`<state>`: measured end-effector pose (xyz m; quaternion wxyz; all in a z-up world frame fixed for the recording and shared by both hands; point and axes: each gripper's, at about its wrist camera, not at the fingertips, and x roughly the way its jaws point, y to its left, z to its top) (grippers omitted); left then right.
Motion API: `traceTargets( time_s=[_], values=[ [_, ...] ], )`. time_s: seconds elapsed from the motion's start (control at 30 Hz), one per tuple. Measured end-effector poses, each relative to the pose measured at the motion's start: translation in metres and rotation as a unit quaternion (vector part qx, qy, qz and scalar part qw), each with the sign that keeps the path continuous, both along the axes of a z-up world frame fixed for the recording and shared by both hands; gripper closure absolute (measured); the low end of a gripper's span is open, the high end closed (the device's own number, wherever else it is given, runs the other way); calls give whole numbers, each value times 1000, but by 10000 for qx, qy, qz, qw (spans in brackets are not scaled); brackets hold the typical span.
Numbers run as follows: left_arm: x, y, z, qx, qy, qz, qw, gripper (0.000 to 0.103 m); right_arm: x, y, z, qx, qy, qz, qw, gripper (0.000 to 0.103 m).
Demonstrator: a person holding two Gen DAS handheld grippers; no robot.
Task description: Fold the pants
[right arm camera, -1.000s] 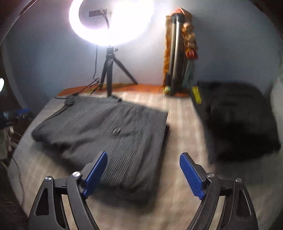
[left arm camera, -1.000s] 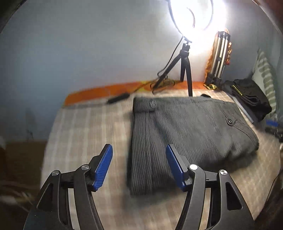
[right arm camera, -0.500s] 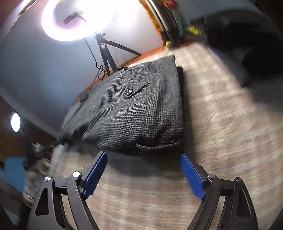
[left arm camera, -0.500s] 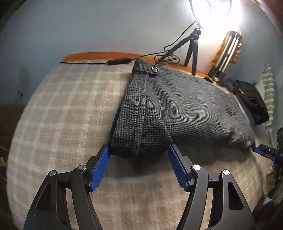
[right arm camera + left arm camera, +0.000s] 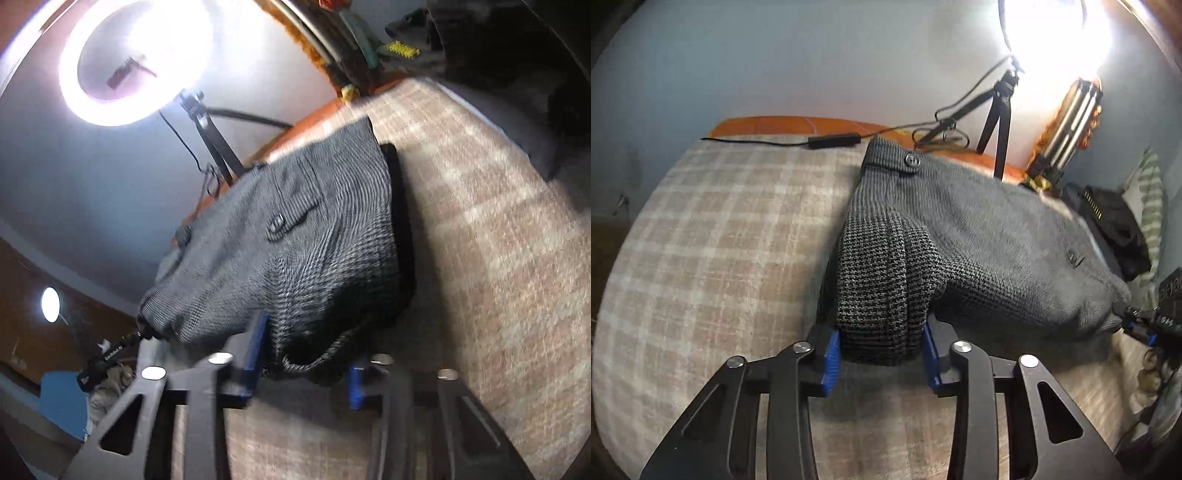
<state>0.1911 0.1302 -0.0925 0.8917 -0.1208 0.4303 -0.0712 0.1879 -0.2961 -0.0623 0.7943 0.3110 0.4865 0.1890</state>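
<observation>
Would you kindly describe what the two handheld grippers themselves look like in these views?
Both match: the left gripper and right gripper each have two black, angular fingers with triangular cut-outs, silver round pivot fasteners and blue ribbed pads at the tips. In the right wrist view, small white lettering shows on the left gripper's side. No cables or sleeves are visible.

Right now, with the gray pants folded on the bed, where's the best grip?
Probably the near corners of the pants, from the front edge: the bunched layers fill each hand-held gripper, left and right, whose jaws have just been closing on them.
</observation>
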Motion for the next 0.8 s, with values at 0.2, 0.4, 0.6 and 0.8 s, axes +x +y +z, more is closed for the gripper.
traceTargets(
  time_s=[0.2, 0.4, 0.6, 0.8],
  values=[
    [-1, -8, 31, 480, -440, -20, 9979, 75, 0, -5, 49, 3, -739, -127, 9972, 81],
    [0, 16, 33, 1076, -251, 591, 9921, 57, 5, -4, 46, -326, -446, -242, 9982, 79],
    [-10, 12, 26, 1277, -209, 334, 9910, 57, -3, 0, 26, -834, -4, -217, 9963, 56],
    [-16, -36, 35, 1136, -489, -406, 9915, 57, -13, -23, 19, -603, 183, -682, 9957, 30]
  ],
)
